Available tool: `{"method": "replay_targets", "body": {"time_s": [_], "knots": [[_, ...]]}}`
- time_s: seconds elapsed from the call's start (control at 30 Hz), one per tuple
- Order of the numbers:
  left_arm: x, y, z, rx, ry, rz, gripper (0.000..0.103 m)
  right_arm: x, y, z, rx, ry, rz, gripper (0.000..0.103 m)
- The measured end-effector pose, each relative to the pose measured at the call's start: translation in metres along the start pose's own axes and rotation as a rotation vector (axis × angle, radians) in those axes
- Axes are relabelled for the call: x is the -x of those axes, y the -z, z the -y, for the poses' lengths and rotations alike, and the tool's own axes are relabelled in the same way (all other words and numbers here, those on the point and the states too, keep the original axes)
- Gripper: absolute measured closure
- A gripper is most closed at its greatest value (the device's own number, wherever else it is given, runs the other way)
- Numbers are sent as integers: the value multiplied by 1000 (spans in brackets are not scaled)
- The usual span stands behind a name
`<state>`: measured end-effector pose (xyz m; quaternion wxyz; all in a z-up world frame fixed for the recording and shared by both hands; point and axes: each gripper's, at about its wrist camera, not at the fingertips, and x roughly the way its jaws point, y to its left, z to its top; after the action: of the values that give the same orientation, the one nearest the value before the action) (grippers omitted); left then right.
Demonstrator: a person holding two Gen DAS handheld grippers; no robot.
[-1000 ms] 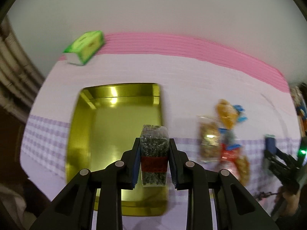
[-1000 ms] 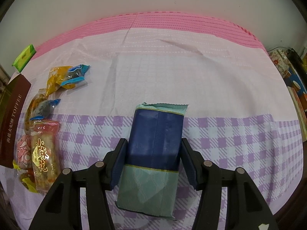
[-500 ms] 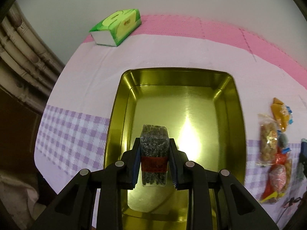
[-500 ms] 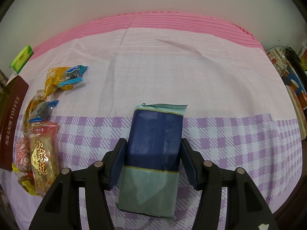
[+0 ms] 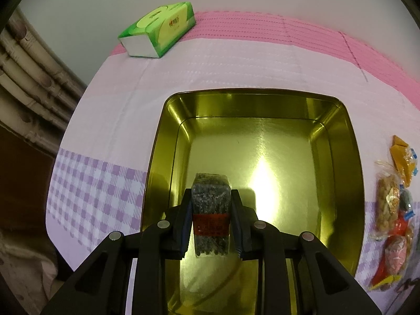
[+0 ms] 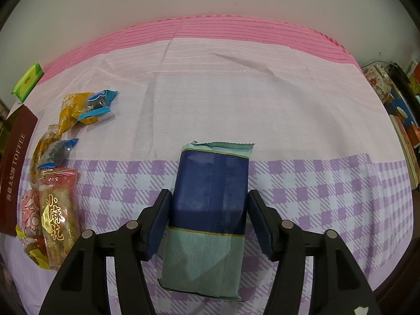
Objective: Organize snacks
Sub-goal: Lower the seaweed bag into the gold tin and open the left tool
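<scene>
My left gripper [image 5: 211, 218] is shut on a clear packet of dark snack with a red label [image 5: 210, 212] and holds it over the near left part of the open gold tin [image 5: 351, 157], which has nothing else inside. My right gripper [image 6: 208, 225] is shut on a navy and pale green snack pack [image 6: 210, 197] just above the checked cloth. Several loose snack packets [image 6: 56, 183] lie in a row at the left of the right wrist view; they also show at the right edge of the left wrist view [image 5: 393, 204].
A green tissue pack [image 5: 160, 30] lies at the back of the table near the wall. A brown toffee box lid [image 6: 14, 168] lies left of the loose snacks. Boxes and a floral tin [image 6: 380, 84] stand off the table's right edge.
My left gripper has swung left with the dark packet, from beside the tin to over its inside, and come lower. My right gripper has barely moved.
</scene>
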<state>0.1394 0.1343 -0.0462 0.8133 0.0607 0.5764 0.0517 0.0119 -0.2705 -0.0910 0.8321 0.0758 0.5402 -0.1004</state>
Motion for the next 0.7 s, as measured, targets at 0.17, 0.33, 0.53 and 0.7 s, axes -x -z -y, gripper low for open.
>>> {"method": "replay_targets", "body": {"time_s": [0.17,0.33,0.53,0.7], "knots": [[-7,-2,4,-16,-16,5,75,-1,0,1,-1,-1,-9,47],[-13,-5,8,-22,-23,12,75,0,1,3,-2,-1,-20,47],[-14,-7,9,-25,-13,24,75,2,2,-1,-4,4,-18,54],[-13,-6,8,-17,-6,30,74,4,2,-4,-8,7,-19,56]]}}
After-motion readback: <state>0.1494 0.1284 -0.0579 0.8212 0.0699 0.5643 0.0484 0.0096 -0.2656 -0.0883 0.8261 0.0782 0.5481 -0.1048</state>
